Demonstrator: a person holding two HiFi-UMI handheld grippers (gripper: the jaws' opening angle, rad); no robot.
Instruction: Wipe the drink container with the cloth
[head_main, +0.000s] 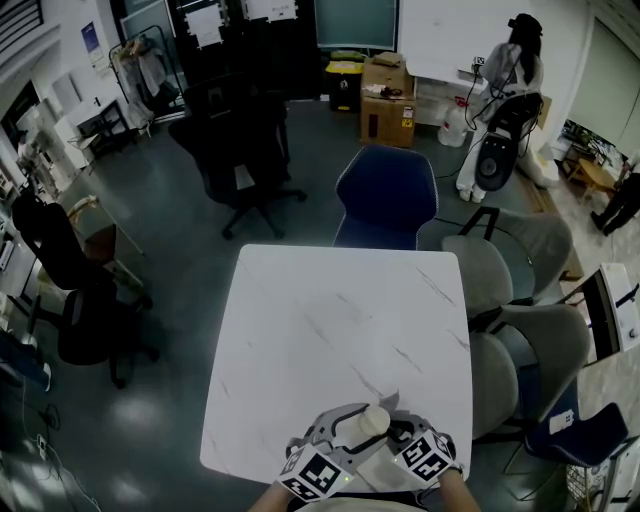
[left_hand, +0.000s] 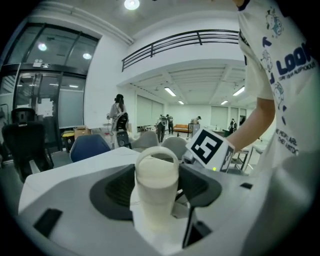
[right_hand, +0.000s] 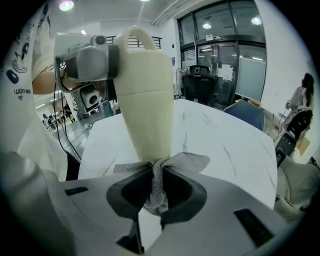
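Head view: both gripper bodies cut off at bottom edge, cloth hard to make out there. Cream plastic drink container w/ loop handle (left_hand: 156, 170) clamped btwn left gripper (left_hand: 156, 196) jaws, at near edge of white marbled table (head_main: 330, 320). Grey mesh cloth (right_hand: 158, 186) pinched tight in right gripper (right_hand: 156, 192), bunched, touching container's narrower end just ahead.

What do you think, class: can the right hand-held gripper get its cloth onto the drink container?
Probably yes: the right hand-held gripper pinches the cloth right at the container, held by the left hand-held gripper; nothing between.
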